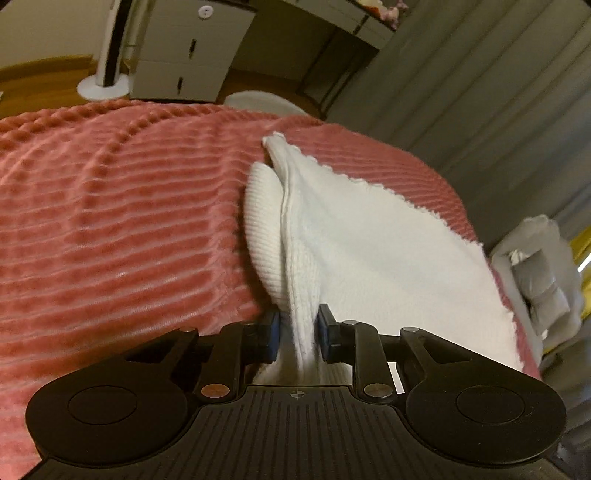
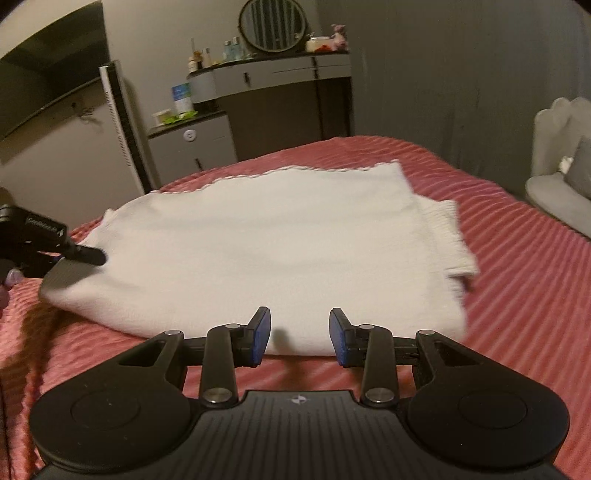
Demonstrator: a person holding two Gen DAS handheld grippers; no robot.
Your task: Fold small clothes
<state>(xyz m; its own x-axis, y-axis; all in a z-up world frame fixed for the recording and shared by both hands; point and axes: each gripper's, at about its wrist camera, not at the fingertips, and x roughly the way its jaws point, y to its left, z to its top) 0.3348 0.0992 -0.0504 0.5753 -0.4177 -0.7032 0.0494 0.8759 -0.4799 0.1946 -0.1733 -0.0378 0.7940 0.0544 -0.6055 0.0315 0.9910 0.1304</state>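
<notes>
A white knit garment lies folded on the pink ribbed bedspread. In the left wrist view my left gripper has its blue pads on either side of a raised fold of the garment at its near edge. A ribbed cuff sticks out to the left of that fold. In the right wrist view my left gripper shows at the garment's left edge. My right gripper is open and empty, just above the garment's near edge. A ribbed sleeve end lies at the right.
The pink bedspread covers the bed. Behind stand a grey drawer unit, a dressing table with a round mirror, a white tower fan and a light chair. Grey curtains hang at the right.
</notes>
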